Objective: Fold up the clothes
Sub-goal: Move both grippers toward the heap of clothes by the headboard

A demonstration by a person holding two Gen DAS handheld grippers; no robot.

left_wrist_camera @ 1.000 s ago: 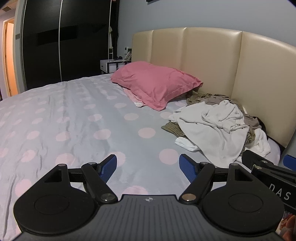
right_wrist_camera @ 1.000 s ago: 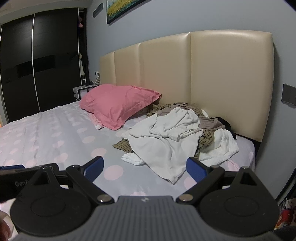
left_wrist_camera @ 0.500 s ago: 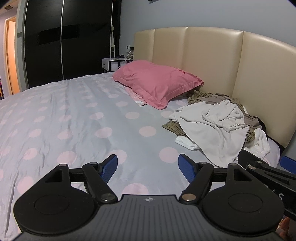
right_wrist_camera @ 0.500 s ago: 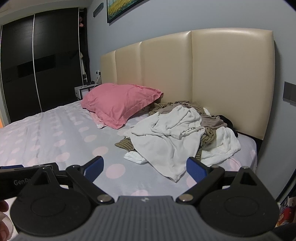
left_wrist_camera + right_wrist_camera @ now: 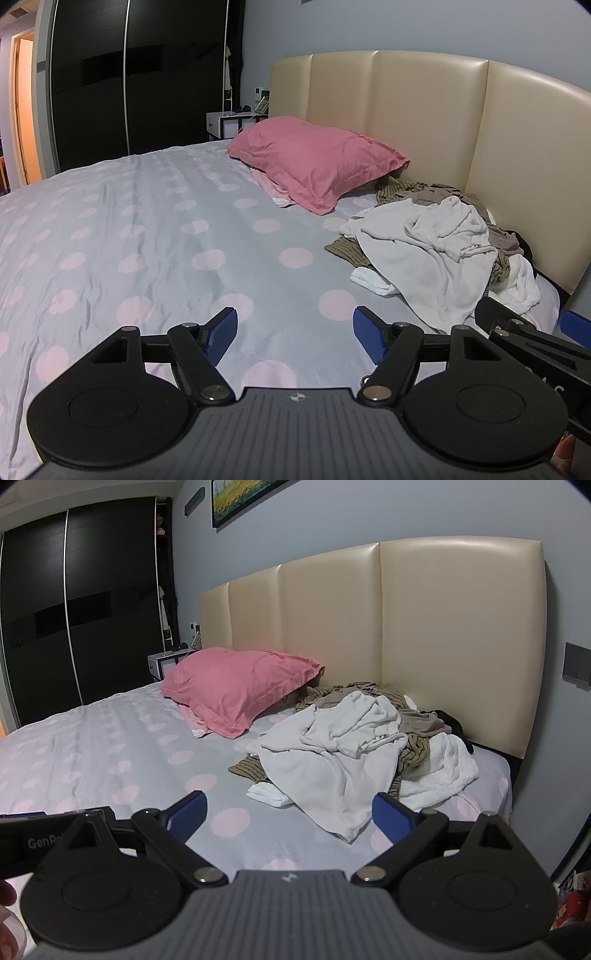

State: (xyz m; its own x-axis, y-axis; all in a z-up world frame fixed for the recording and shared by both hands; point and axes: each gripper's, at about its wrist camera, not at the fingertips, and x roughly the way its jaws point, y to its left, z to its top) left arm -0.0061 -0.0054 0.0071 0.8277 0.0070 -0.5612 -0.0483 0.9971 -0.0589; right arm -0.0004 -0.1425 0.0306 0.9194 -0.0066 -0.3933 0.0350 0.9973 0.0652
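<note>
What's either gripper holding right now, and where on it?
Nothing. Left gripper, jaws closing, and right gripper, open, have only polka-dot bedsheet behind them; the crumpled white garment lies untouched on the pile.

- The left wrist view looks low across the bed (image 5: 147, 236), angled slightly down toward the headboard (image 5: 424, 122), the clothes pile (image 5: 436, 251) to its right.
- The right wrist view faces the headboard (image 5: 424, 627) too, nearer the clothes pile (image 5: 351, 753).
- Both share the pink pillow (image 5: 314, 158), pile and headboard.
</note>
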